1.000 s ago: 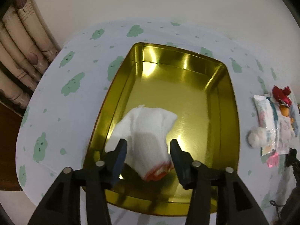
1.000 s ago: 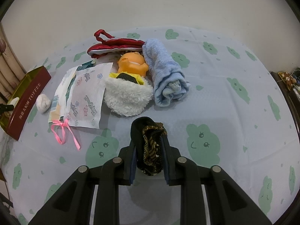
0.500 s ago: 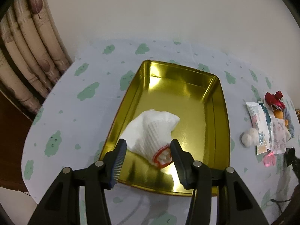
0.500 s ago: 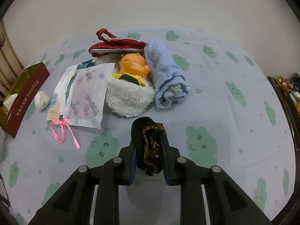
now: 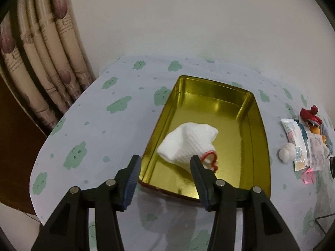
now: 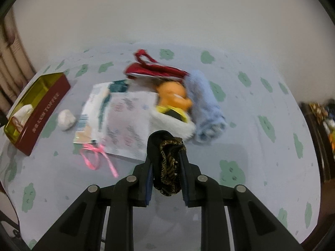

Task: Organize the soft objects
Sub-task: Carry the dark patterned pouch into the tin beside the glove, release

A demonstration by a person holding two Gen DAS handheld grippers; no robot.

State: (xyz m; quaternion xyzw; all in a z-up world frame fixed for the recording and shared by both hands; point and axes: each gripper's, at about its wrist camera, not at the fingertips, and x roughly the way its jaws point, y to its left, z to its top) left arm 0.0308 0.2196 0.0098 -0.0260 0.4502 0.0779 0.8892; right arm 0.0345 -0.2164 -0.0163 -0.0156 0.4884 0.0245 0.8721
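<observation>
Left gripper (image 5: 165,171) has pulled back from white sock (image 5: 186,144) in tin (image 5: 259,125).

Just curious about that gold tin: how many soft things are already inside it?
1. A white knitted cloth with red trim lies in the gold tin, toward its near left corner. The rest of the tin's floor shows bare. The right gripper holds a dark patterned cloth outside it.

Domestic room: table under a cloud-print cloth (image 5: 108,125), patterned curtain (image 5: 41,73) at its left edge, toffee tin (image 6: 41,108), plain wall (image 5: 188,21) behind.
</observation>
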